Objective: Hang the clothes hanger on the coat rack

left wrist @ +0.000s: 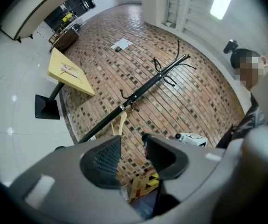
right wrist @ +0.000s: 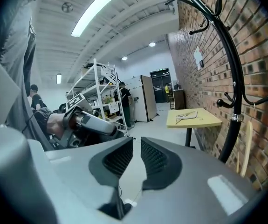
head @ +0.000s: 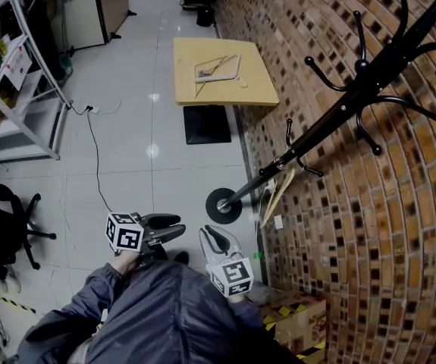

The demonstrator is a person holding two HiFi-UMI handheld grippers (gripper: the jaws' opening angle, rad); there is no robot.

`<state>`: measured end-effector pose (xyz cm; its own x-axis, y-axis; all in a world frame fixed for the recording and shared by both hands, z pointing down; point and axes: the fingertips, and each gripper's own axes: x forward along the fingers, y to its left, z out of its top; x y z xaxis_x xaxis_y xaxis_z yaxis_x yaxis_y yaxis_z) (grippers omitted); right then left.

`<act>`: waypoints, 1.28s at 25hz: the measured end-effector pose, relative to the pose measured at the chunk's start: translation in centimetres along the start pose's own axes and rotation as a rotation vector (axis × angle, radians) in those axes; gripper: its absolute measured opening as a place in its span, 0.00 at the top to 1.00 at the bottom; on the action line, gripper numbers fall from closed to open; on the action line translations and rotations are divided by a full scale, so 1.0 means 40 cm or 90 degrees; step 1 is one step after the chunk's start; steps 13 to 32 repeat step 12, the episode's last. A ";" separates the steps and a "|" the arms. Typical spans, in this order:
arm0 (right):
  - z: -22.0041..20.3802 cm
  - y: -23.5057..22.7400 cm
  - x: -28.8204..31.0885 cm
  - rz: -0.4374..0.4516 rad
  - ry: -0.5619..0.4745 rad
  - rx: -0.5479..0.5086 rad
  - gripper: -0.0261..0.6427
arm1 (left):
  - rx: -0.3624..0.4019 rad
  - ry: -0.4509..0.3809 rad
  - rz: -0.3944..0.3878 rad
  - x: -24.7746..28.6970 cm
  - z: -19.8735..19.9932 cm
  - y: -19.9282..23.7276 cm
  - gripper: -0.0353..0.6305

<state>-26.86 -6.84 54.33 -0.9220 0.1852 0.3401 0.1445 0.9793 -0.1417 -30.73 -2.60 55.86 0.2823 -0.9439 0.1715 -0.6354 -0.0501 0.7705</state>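
A black coat rack stands against the brick wall, its round base on the floor. One pale wooden hanger hangs from a low hook on its pole; it also shows in the left gripper view and the right gripper view. More hangers lie on the yellow table further along the wall. My left gripper is held low in front of me, open and empty. My right gripper is beside it, jaws nearly together with a narrow gap and nothing between them.
A metal shelving unit stands at the left with a cable trailing across the tiled floor. An office chair is at my left. A cardboard box with yellow-black tape sits by the wall near my feet.
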 end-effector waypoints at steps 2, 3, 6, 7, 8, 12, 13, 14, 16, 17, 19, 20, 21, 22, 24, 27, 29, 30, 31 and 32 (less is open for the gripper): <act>0.006 0.006 0.000 0.001 -0.001 -0.008 0.90 | 0.003 0.000 -0.001 -0.001 -0.001 0.000 0.72; 0.010 0.007 0.000 0.000 -0.001 -0.010 0.90 | 0.004 0.001 -0.003 0.000 -0.001 -0.001 0.72; 0.018 0.005 -0.003 -0.005 -0.003 -0.014 0.90 | 0.004 0.002 -0.006 0.000 -0.003 -0.003 0.72; 0.020 0.005 -0.005 -0.006 -0.005 -0.014 0.90 | 0.004 0.003 -0.006 -0.001 -0.005 -0.003 0.72; 0.021 0.005 -0.006 -0.008 -0.005 -0.014 0.90 | 0.004 0.004 -0.007 -0.001 -0.007 -0.003 0.72; 0.019 0.011 -0.013 -0.014 -0.006 -0.016 0.90 | 0.005 0.012 -0.014 -0.001 -0.017 -0.007 0.72; 0.019 0.011 -0.013 -0.014 -0.006 -0.016 0.90 | 0.005 0.012 -0.014 -0.001 -0.017 -0.007 0.72; 0.019 0.011 -0.013 -0.014 -0.006 -0.016 0.90 | 0.005 0.012 -0.014 -0.001 -0.017 -0.007 0.72; 0.019 0.011 -0.013 -0.014 -0.006 -0.016 0.90 | 0.005 0.012 -0.014 -0.001 -0.017 -0.007 0.72; 0.019 0.011 -0.013 -0.014 -0.006 -0.016 0.90 | 0.005 0.012 -0.014 -0.001 -0.017 -0.007 0.72; 0.019 0.011 -0.013 -0.014 -0.006 -0.016 0.90 | 0.005 0.012 -0.014 -0.001 -0.017 -0.007 0.72; 0.019 0.011 -0.013 -0.014 -0.006 -0.016 0.90 | 0.005 0.012 -0.014 -0.001 -0.017 -0.007 0.72; 0.019 0.011 -0.013 -0.014 -0.006 -0.016 0.90 | 0.005 0.012 -0.014 -0.001 -0.017 -0.007 0.72; 0.019 0.011 -0.013 -0.014 -0.006 -0.016 0.90 | 0.005 0.012 -0.014 -0.001 -0.017 -0.007 0.72; 0.019 0.011 -0.013 -0.014 -0.006 -0.016 0.90 | 0.005 0.012 -0.014 -0.001 -0.017 -0.007 0.72; 0.019 0.011 -0.013 -0.014 -0.006 -0.016 0.90 | 0.005 0.012 -0.014 -0.001 -0.017 -0.007 0.72; 0.019 0.011 -0.013 -0.014 -0.006 -0.016 0.90 | 0.005 0.012 -0.014 -0.001 -0.017 -0.007 0.72; 0.019 0.011 -0.013 -0.014 -0.006 -0.016 0.90 | 0.005 0.012 -0.014 -0.001 -0.017 -0.007 0.72; 0.019 0.011 -0.013 -0.014 -0.006 -0.016 0.90 | 0.005 0.012 -0.014 -0.001 -0.017 -0.007 0.72; 0.019 0.011 -0.013 -0.014 -0.006 -0.016 0.90 | 0.005 0.012 -0.014 -0.001 -0.017 -0.007 0.72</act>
